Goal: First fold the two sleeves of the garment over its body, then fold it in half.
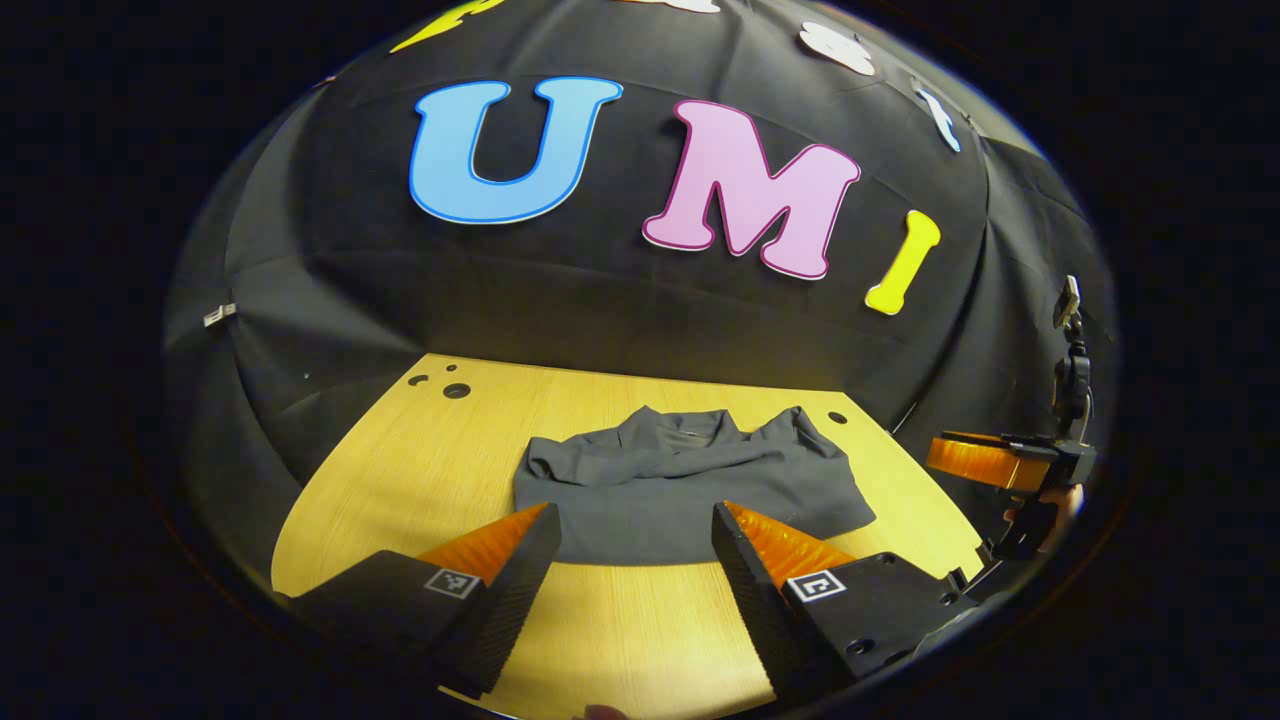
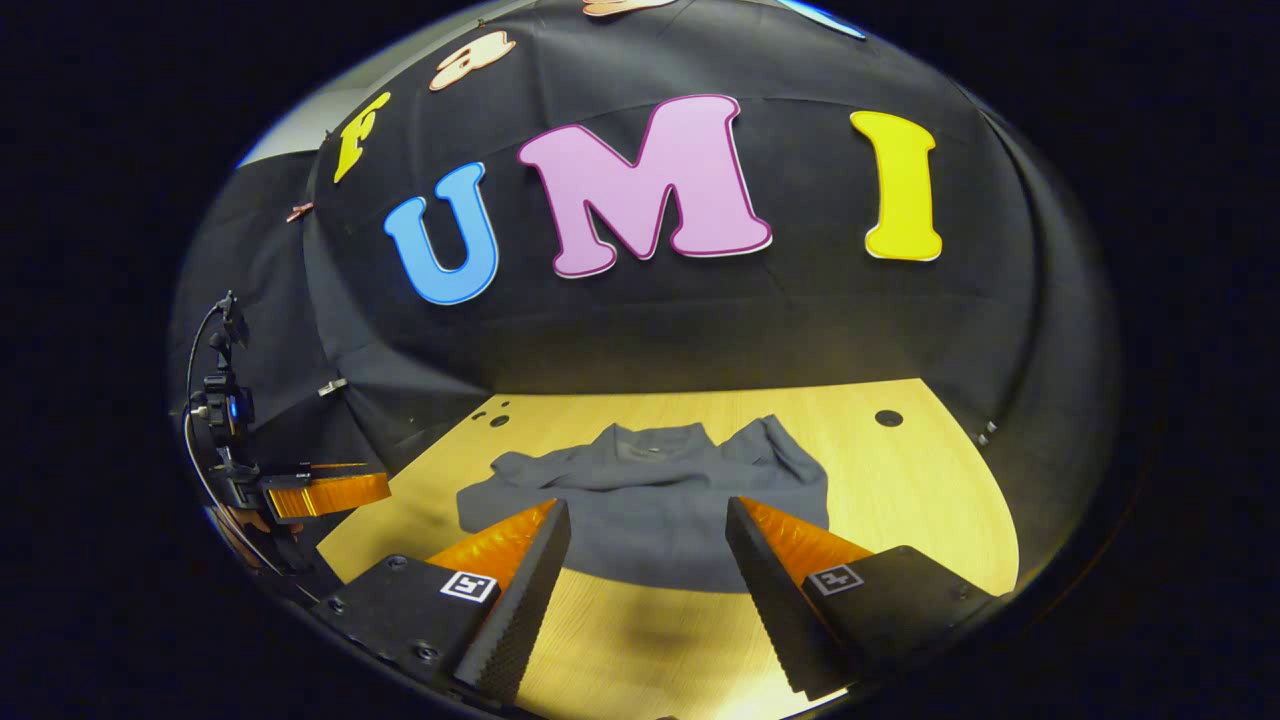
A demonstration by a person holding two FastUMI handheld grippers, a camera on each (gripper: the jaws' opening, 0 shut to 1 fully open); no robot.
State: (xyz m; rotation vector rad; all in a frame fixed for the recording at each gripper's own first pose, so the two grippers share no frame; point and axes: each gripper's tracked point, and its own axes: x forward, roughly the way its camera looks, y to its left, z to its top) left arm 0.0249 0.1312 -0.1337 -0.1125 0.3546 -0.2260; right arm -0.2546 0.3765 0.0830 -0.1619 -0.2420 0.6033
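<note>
**Grey garment lies compact on the wood, both tools held back from it**

Grey fabric, soft and matte, sits in the middle of the left gripper view: the garment [image 1: 680, 485] lies on the pale wooden surface [image 1: 400, 470], collar toward the booth wall at the top and its straight lower edge toward the camera. Its outline is squat and roughly rectangular, with bunched cloth at the upper left and upper right corners. That reads as sleeves already drawn in over the body, though the folds are too small to be sure. If so, the halving fold is what remains.

The left gripper [image 1: 632, 530] hangs low in the frame with its fingers spread wide and nothing between them, their tips just short of the hem. The right gripper [image 2: 648, 525] shows the same posture in the right gripper view: fingers apart, empty, framing the near edge of the garment [image 2: 650, 500] at lower centre. Open and level with the hem, both are well placed to pinch its two near corners and carry them up toward the collar.

At the far right edge of the left gripper view the other tool and a hand holding it appear, well apart from the cloth.
</note>
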